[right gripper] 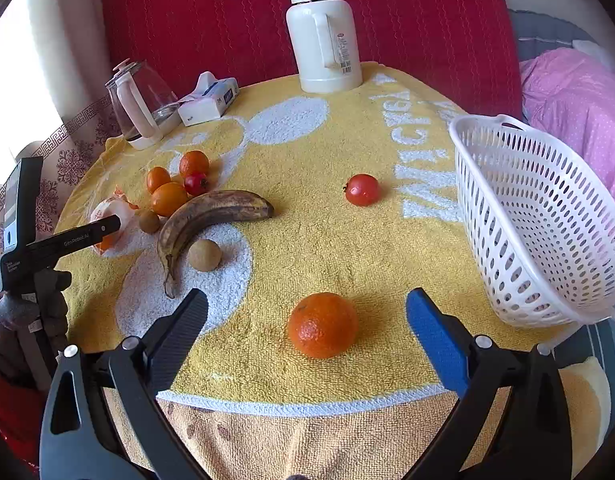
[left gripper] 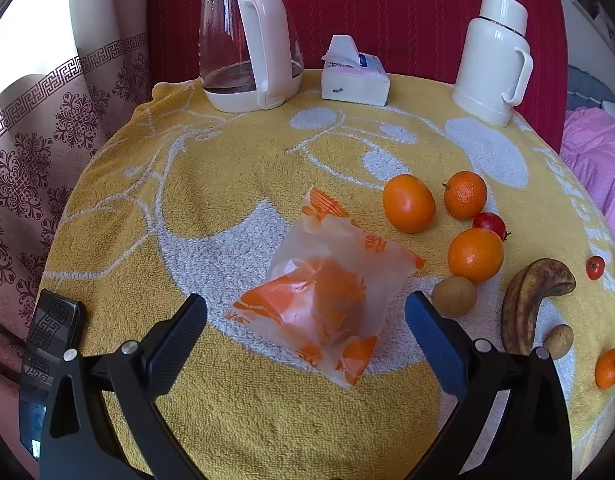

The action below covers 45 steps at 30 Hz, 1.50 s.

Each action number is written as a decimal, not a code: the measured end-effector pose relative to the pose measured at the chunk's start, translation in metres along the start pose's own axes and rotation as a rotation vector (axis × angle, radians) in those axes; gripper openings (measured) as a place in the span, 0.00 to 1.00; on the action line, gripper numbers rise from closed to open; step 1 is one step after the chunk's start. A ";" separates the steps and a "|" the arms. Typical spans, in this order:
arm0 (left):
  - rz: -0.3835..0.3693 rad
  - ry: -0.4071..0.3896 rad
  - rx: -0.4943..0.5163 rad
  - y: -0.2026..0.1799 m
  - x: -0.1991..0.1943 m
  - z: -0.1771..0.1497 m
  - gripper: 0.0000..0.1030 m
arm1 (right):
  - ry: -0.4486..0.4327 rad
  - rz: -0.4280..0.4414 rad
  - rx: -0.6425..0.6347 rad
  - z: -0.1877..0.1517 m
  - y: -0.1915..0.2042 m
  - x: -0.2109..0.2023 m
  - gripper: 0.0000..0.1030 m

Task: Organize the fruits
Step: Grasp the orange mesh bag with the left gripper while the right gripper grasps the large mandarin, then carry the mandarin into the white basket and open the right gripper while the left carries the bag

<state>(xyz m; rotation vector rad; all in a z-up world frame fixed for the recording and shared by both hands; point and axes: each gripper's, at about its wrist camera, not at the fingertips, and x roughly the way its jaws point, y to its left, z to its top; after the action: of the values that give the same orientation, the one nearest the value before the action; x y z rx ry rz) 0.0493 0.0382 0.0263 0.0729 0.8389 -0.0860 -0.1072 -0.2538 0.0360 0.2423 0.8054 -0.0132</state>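
Left gripper (left gripper: 305, 326) fingers wide, straddling bag (left gripper: 323, 300); right gripper (right gripper: 306, 326) wide, straddling orange (right gripper: 322, 325), untouched.

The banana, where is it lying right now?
In the right wrist view the banana lies left of centre on the yellow towel, between the orange cluster and a small brown fruit.

Bright daylight from left; fisheye edges

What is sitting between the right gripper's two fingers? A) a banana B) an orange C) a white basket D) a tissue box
B. The orange lies on the yellow towel in the gap of the open right gripper, touched by neither finger.
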 end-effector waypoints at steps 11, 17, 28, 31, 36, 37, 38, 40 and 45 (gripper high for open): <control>-0.059 0.018 -0.009 0.003 0.011 -0.003 0.72 | 0.060 -0.012 -0.046 -0.005 0.006 0.016 0.54; -0.065 -0.006 -0.048 0.010 0.003 -0.006 0.68 | 0.069 -0.072 -0.065 -0.011 0.008 0.024 0.46; -0.076 -0.041 -0.048 -0.001 -0.035 -0.018 0.68 | 0.058 -0.055 -0.057 -0.012 0.005 0.020 0.39; -0.086 -0.052 -0.038 -0.007 -0.044 -0.019 0.68 | 0.054 -0.050 -0.055 -0.014 0.005 0.018 0.39; -0.098 -0.067 -0.019 -0.019 -0.056 -0.017 0.68 | 0.031 -0.013 -0.031 -0.012 0.003 0.005 0.39; -0.101 -0.071 -0.015 -0.021 -0.058 -0.017 0.68 | 0.020 -0.007 -0.028 -0.011 0.003 0.001 0.39; -0.103 -0.075 -0.012 -0.023 -0.061 -0.016 0.68 | 0.008 -0.002 -0.024 -0.009 0.003 -0.003 0.39; -0.110 -0.084 0.000 -0.028 -0.066 -0.015 0.68 | -0.021 0.009 -0.014 -0.003 0.002 -0.014 0.39; -0.123 -0.102 0.034 -0.045 -0.077 -0.014 0.68 | -0.126 0.006 0.013 0.015 -0.008 -0.048 0.39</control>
<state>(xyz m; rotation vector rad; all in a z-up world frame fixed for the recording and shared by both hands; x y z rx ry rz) -0.0169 -0.0012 0.0734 0.0482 0.7394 -0.2174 -0.1310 -0.2687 0.0785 0.2539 0.6789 -0.0284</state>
